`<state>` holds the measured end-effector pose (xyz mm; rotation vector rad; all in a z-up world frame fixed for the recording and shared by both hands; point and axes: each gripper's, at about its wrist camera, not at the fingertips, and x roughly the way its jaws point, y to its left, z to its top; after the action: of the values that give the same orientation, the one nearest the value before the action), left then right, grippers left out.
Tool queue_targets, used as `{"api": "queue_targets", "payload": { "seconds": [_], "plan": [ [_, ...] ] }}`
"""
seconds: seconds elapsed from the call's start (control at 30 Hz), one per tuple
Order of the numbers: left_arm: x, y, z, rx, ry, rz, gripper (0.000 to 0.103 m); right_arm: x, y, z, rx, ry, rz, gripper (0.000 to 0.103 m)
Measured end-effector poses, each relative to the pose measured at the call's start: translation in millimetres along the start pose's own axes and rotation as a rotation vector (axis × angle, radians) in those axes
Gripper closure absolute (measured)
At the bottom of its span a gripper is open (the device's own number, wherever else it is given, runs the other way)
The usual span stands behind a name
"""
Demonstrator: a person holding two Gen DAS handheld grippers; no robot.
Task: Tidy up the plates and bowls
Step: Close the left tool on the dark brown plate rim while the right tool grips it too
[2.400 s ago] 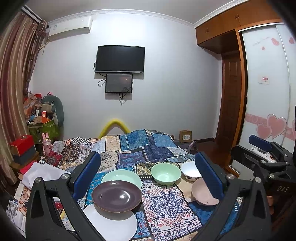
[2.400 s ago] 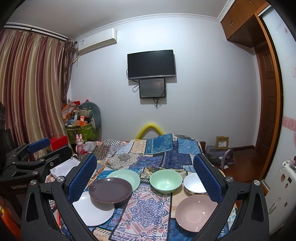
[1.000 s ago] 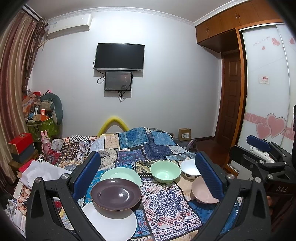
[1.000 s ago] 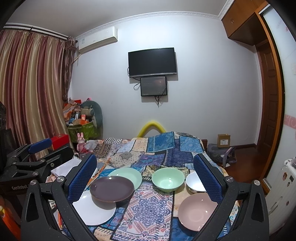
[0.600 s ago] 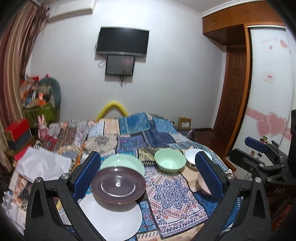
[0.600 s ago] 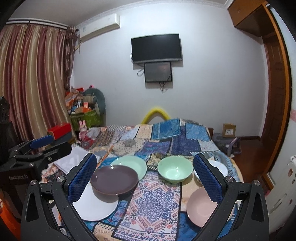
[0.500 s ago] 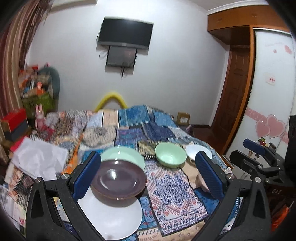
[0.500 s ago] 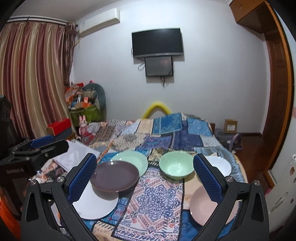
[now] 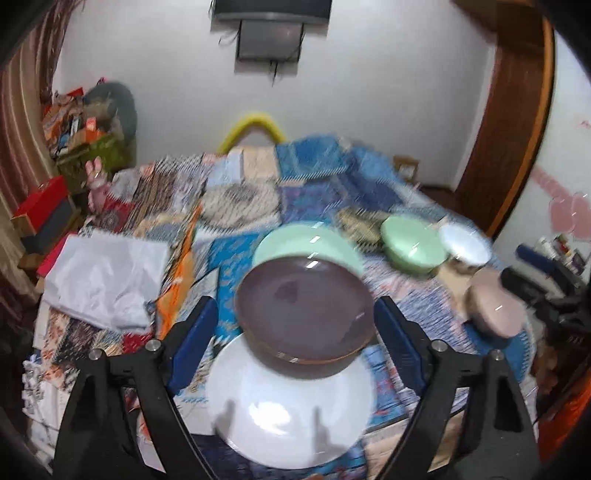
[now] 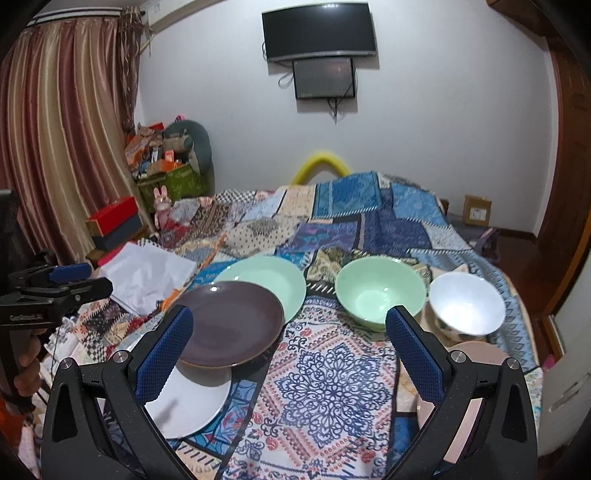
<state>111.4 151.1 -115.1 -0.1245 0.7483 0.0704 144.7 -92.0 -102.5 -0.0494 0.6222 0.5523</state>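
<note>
Sitting near the front left corner of the bed point(image 10: 369, 229), a glossy dark brown plate point(image 10: 229, 325) overlaps a flat white plate point(image 10: 192, 402) in front of it and the rim of a pale green plate point(image 10: 266, 280) behind it. Right of these stand a round green bowl point(image 10: 376, 291) and a white bowl point(image 10: 467, 306), close together, with a pink bowl point(image 10: 480, 350) at the front right corner, partly hidden by the right gripper point(image 10: 288, 347). All rest on a patchwork quilt point(image 10: 325, 369) of blue, printed squares. Crumpled white paper point(image 10: 147, 273) lies at the left edge.

The left gripper point(image 9: 295, 328) frames the brown plate; its blue ribbed pads stand just outside the rim, apart from it, the jaws having just been closing with the plate between them. The right gripper is spread wide with nothing held, over bare quilt between brown plate and green bowl.

A black screen point(image 10: 319, 31) hangs on the far wall; striped curtains point(image 10: 55, 147) hang left.
</note>
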Motion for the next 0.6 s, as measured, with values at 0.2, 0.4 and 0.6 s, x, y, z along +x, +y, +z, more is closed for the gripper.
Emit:
{"api": "queue_targets", "payload": {
  "seconds": [0.2,0.4,0.6],
  "plan": [
    [33.3,28.7,-10.2,-0.004,0.132,0.025,0.022,36.6,0.0,-2.4,0.020,0.069,0.035,0.000],
    [63.7,50.9,-13.8,-0.064,0.192,-0.002,0.031,72.1,-0.9,-6.5,0.037,0.133,0.031,0.000],
    [107.7,57.7,-10.2,-0.058,0.241,0.001,0.038,102.8,3.8,-9.5,-0.008,0.185,0.013,0.005]
  ]
}}
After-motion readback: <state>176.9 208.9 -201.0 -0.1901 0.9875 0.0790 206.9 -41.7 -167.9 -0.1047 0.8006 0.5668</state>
